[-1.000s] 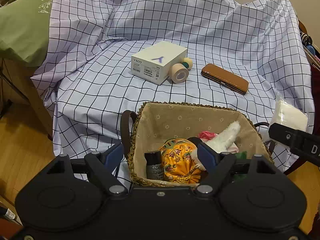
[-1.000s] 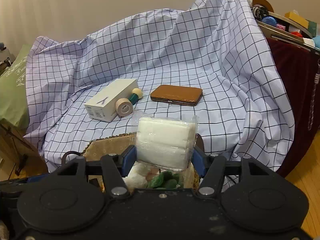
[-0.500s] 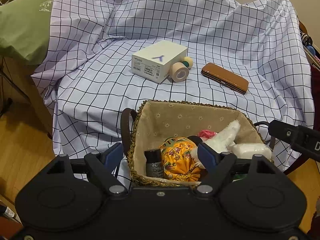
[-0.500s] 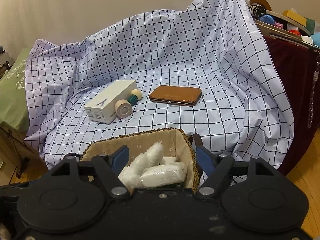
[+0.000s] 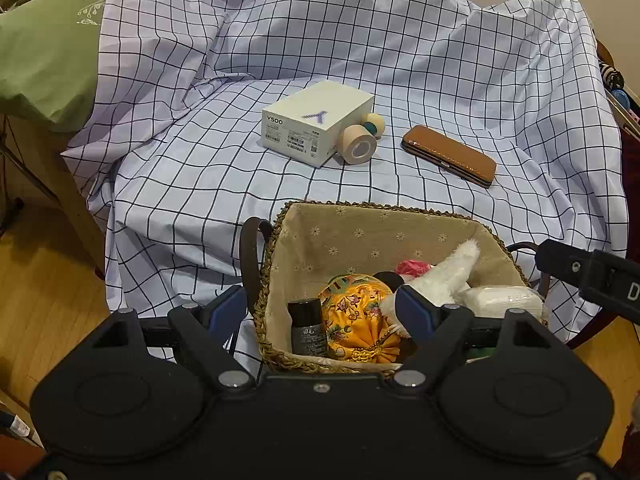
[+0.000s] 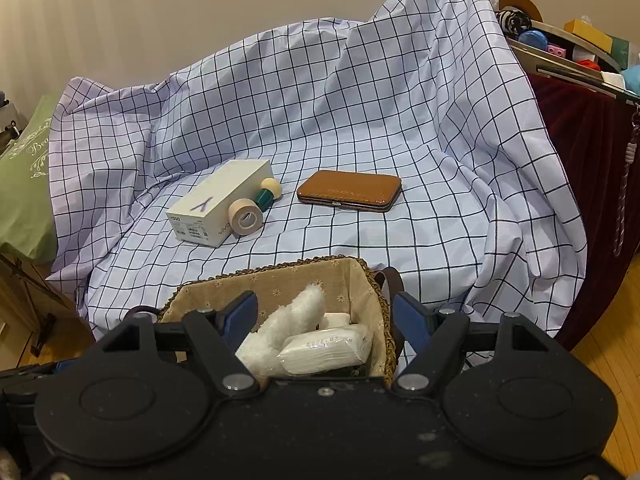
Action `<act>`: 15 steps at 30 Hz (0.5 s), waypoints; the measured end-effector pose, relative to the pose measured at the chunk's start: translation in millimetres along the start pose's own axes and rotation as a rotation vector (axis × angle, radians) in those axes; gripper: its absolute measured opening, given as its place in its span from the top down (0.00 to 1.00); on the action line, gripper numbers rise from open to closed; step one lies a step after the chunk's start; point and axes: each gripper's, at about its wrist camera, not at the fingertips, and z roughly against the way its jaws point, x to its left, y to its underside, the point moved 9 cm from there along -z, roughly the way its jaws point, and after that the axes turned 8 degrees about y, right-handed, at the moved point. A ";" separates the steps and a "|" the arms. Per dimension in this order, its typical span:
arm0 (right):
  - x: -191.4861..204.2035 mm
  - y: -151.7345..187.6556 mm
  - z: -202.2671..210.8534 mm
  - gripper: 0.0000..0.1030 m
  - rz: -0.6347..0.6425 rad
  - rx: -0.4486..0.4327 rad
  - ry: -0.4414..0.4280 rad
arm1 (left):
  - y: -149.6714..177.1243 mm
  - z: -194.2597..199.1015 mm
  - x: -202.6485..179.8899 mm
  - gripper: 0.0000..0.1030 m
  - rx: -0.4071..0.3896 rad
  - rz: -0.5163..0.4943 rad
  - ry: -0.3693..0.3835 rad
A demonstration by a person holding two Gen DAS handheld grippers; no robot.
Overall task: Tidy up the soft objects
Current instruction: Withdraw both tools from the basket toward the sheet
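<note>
A woven basket (image 5: 360, 236) with a flowered cloth lining stands at the near edge of the checked cloth; it also shows in the right wrist view (image 6: 280, 280). In it lie a white tissue pack (image 6: 326, 348), a white plush toy (image 5: 440, 276), a yellow embroidered pouch (image 5: 356, 312), a pink item (image 5: 412, 267) and a dark bottle (image 5: 306, 326). My left gripper (image 5: 322, 312) is open and empty over the basket's near left rim. My right gripper (image 6: 324, 320) is open and empty just above the tissue pack.
On the checked cloth (image 5: 200, 184) behind the basket lie a white box (image 5: 316, 122), a roll of tape (image 5: 358, 146), a small teal and cream toy (image 5: 374, 124) and a brown leather case (image 5: 448, 155). A green cushion (image 5: 44, 56) is far left. A cluttered shelf (image 6: 568, 52) is far right.
One second ago my right gripper was shut on the tissue pack above the basket. It has opened and the pack now lies in the basket. The left gripper has hardly moved.
</note>
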 end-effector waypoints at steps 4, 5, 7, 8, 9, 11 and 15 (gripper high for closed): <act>0.0 0.1 -0.2 0.28 0.001 0.003 -0.001 | 0.0 0.0 -0.1 0.25 0.002 0.001 0.001; -0.3 -0.1 -0.4 0.28 0.001 0.004 -0.001 | -0.1 0.1 -0.3 0.25 0.002 0.001 0.001; -0.5 -0.3 -0.6 0.28 0.001 0.005 -0.001 | 0.2 -0.3 -0.5 0.25 0.003 -0.003 0.001; -0.4 -0.3 -0.6 0.28 0.002 0.005 -0.001 | 0.2 -0.5 -0.7 0.25 0.004 -0.003 0.001; -0.3 -0.3 -0.5 0.28 0.002 0.005 -0.001 | 0.2 -0.9 -0.9 0.25 0.005 -0.004 0.002; -0.1 -0.9 -1.4 0.27 0.004 0.006 -0.003 | -0.2 -1.2 -1.4 0.25 0.005 -0.006 0.003; 0.9 -1.7 -5.7 0.27 0.024 0.007 -0.003 | -4.2 -3.0 -0.3 0.24 0.004 -0.009 -0.001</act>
